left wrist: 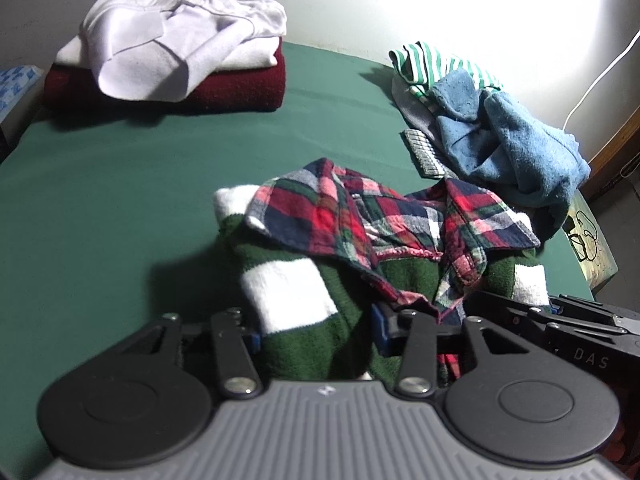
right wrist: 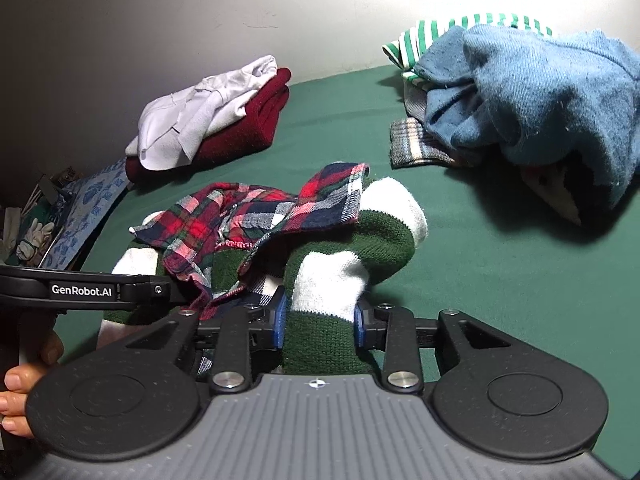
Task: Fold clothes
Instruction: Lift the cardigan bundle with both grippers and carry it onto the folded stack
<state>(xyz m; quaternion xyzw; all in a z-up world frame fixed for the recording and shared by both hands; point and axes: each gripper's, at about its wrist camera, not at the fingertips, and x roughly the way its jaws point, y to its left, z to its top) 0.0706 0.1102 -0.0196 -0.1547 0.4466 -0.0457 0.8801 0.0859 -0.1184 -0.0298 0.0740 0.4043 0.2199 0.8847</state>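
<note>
Both grippers clamp the green-and-white sweater (right wrist: 320, 320) on the green bed (left wrist: 100, 208), left gripper (left wrist: 316, 332) beside right gripper (right wrist: 320, 322); a plaid shirt (left wrist: 360, 216) drapes over it; lifting evenly should shake it loose; beyond lie a folded stack (left wrist: 172, 64) and an unfolded pile (right wrist: 520, 92).

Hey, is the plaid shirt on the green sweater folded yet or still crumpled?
Crumpled: the plaid shirt lies bunched, collar twisted, over the green-and-white sweater.

Green-and-white striped sweater (right wrist: 320, 280), red plaid shirt (right wrist: 256, 216), green sheet (right wrist: 500, 260).
</note>
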